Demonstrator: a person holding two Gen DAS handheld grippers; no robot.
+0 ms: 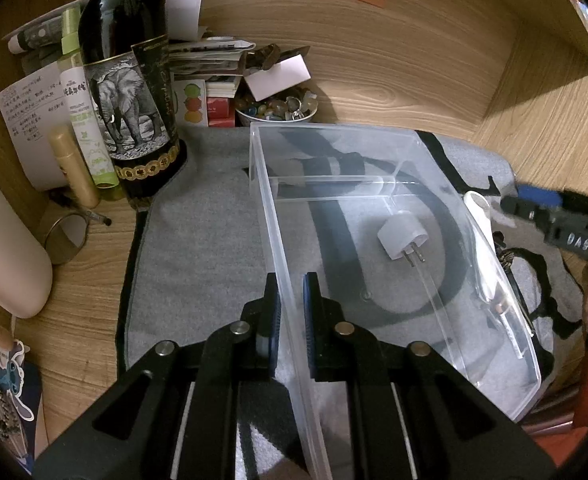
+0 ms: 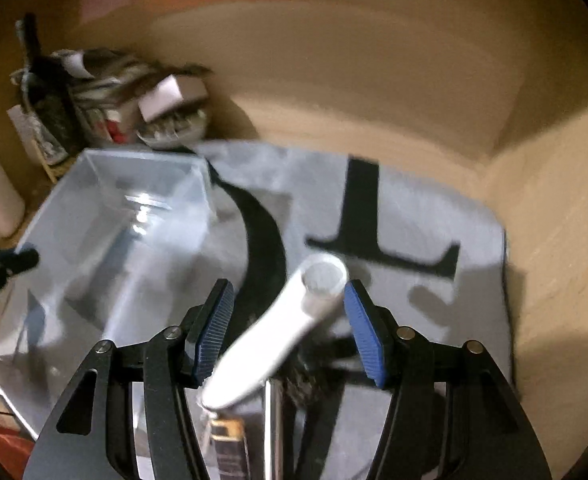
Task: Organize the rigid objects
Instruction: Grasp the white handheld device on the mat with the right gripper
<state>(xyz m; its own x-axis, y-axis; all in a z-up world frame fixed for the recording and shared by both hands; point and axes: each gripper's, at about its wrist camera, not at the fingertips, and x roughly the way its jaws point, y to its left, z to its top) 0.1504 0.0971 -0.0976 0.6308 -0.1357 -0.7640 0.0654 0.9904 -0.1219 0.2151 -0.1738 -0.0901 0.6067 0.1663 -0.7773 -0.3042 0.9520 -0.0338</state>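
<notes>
1. Your left gripper (image 1: 292,312) is clenched on the near wall of the clear bin (image 1: 393,152), centre frame, on the grey mat (image 1: 198,248).
2. A white plug (image 1: 399,238) lies inside the bin, right of centre.
3. Your right gripper (image 2: 288,326) is spread wide around a white handle (image 2: 290,328), lower centre, not gripping it.
4. A wine bottle (image 1: 128,76) stands upper left.
</notes>
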